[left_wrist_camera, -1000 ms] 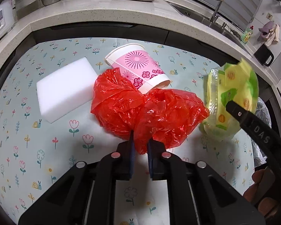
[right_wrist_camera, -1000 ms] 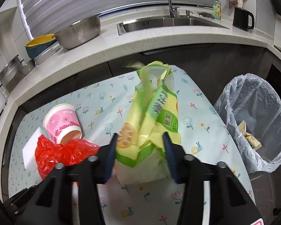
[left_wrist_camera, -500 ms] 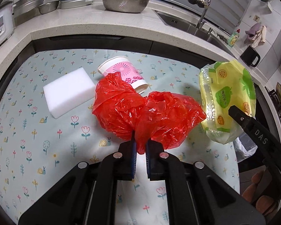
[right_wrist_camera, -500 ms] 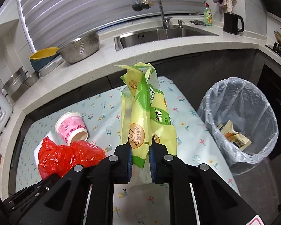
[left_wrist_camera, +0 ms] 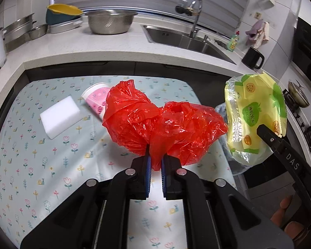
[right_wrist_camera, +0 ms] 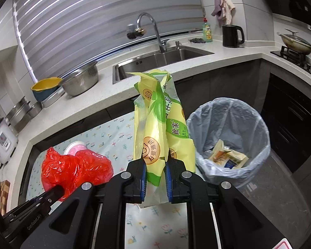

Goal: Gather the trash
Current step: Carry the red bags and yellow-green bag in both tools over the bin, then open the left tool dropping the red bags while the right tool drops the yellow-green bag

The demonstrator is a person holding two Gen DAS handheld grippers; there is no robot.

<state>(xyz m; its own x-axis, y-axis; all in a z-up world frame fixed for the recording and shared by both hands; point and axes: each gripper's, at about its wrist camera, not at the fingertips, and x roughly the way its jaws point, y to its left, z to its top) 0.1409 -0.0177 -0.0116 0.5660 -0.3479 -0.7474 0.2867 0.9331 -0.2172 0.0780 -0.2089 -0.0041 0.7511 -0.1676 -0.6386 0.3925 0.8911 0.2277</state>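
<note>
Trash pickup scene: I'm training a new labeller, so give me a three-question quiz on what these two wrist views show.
1. True or false: the left gripper is shut on the red plastic bag.
2. What does the right gripper hold? A) paper cup B) yellow-green wrapper C) sponge
3. Fill in: two things left lying on the flowered tablecloth are the pink paper cup and the white ____.

Key: 1 true. 2 B, the yellow-green wrapper. 3 sponge.

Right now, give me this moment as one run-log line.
left gripper: shut on red plastic bag | right gripper: shut on yellow-green wrapper | bin: not reached
</note>
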